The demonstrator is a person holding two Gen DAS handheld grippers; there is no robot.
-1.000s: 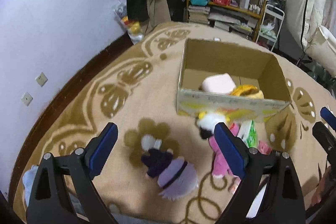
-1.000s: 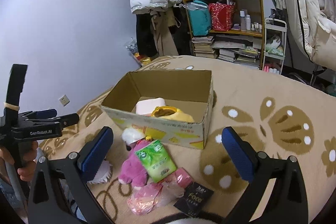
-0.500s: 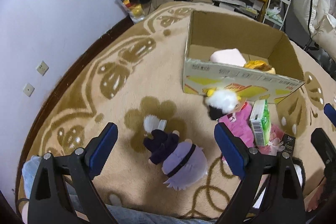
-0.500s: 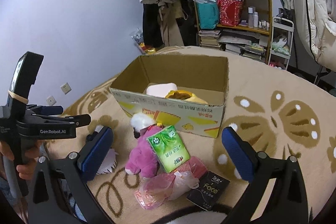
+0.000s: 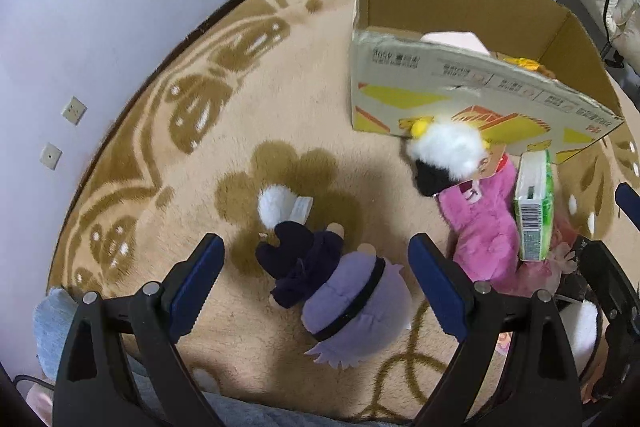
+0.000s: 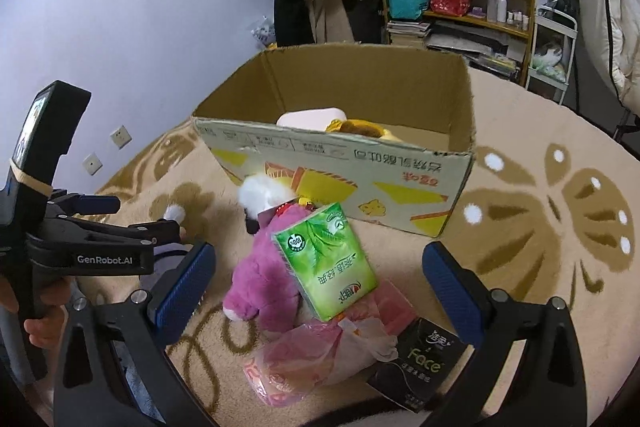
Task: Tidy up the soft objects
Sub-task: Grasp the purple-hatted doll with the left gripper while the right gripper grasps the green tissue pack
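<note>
Hovering wide open, left claw (image 5: 316, 279) straddles purple doll (image 5: 352, 303) on carpet (image 5: 240, 99); right claw (image 6: 316, 279) wide above green tissue pack (image 6: 326, 261).

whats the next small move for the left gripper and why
Probably lower the left gripper and close on the purple plush doll. Its jaws are open and empty, the doll lies on the rug between them, and the cardboard box beyond already holds soft items with room left.

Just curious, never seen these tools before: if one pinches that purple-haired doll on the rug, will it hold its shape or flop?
The purple-haired doll looks plush, so it would probably squash and sag. Its big head likely droops. It probably weighs little.
</note>
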